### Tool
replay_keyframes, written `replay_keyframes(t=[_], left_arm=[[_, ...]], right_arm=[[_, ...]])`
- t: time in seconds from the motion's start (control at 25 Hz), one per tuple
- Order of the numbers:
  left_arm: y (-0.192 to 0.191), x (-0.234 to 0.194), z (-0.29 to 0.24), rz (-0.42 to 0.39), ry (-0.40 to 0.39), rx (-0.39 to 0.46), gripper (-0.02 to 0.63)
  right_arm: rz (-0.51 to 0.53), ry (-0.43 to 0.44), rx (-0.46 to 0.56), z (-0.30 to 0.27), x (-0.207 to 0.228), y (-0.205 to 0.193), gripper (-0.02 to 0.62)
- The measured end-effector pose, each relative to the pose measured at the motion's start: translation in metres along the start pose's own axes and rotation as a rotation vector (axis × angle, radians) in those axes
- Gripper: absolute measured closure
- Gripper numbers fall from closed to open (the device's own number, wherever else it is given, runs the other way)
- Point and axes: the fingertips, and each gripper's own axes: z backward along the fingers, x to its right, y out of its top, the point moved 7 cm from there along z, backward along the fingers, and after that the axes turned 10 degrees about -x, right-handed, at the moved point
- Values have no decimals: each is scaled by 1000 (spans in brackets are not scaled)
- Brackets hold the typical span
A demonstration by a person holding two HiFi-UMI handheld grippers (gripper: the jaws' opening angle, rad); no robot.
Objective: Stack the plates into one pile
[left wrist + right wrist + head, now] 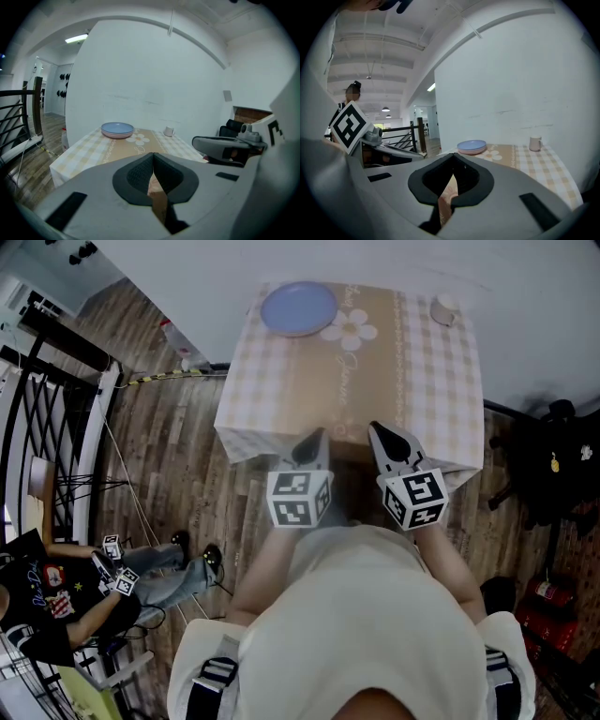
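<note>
The plates (298, 307) look already piled. Left gripper (311, 442) and right gripper (382, 435), fingers together and empty, should hold clear of the worktop (309, 390).

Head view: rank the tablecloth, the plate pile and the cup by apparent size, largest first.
1. tablecloth
2. plate pile
3. cup
All three are about equally far from the camera, so the order holds.

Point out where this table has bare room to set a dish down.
Nearly all of the table is bare: the far strip between the plates at the far left corner and the cup at the far right corner, and everything nearer. The only crowding is the near edge's middle, by the shut left gripper and right gripper.
</note>
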Motion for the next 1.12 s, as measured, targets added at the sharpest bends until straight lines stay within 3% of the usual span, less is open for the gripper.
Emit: replay_keyframes(t=[1.12], left_arm=[[4, -3, 8, -5, 1, 9, 601]], right_arm=[[21, 7, 20, -2, -7, 6, 597]])
